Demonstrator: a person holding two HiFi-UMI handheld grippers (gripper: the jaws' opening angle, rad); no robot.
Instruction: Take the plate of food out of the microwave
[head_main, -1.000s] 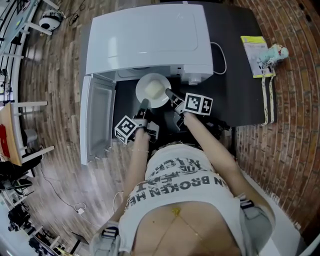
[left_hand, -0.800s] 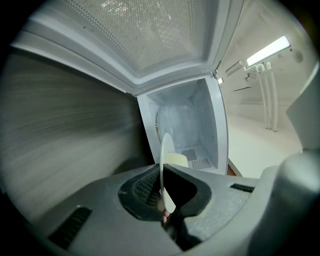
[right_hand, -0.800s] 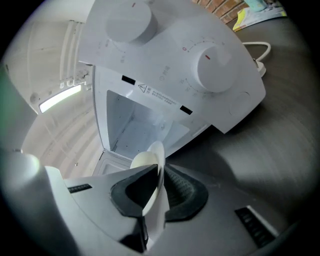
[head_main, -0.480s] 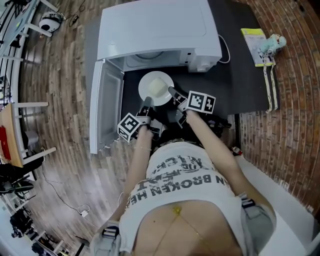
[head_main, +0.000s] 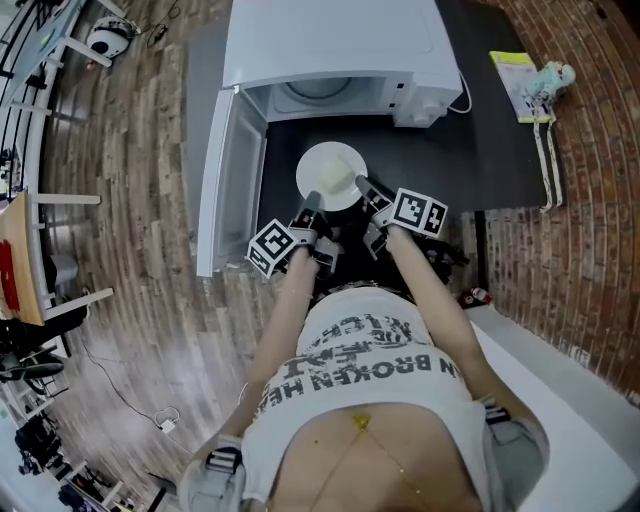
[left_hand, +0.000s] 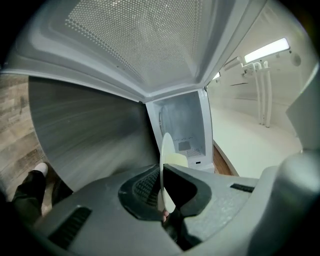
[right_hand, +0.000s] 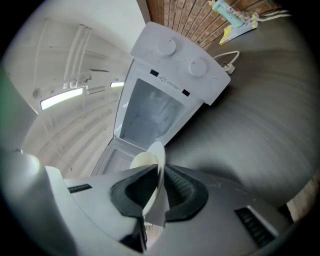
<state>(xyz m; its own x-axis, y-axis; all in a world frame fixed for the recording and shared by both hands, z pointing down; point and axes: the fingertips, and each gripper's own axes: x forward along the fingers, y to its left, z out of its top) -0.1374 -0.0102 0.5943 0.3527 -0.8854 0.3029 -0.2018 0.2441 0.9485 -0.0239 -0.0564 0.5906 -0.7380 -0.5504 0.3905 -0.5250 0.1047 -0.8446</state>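
Note:
A white plate (head_main: 333, 176) with a pale yellow lump of food (head_main: 339, 181) hangs over the black table (head_main: 480, 150), in front of the white microwave (head_main: 335, 50). The microwave's door (head_main: 235, 180) stands open to the left. My left gripper (head_main: 312, 210) is shut on the plate's near-left rim and my right gripper (head_main: 366, 191) is shut on its near-right rim. In the left gripper view the plate (left_hand: 166, 160) shows edge-on, pinched in my left gripper (left_hand: 162, 195). The right gripper view shows the plate (right_hand: 159, 167) edge-on too, in my right gripper (right_hand: 154, 200), with the empty microwave (right_hand: 170, 85) beyond.
A yellow booklet (head_main: 515, 85) and a small toy (head_main: 556, 75) lie at the table's far right. A white cable (head_main: 464, 98) runs from the microwave. The open door fills the left side beside the wooden floor (head_main: 130, 250). A brick surface (head_main: 590, 230) lies to the right.
Both grippers have drawn the plate back out of the microwave's mouth toward the person. It now hangs over the table, apart from the cavity.

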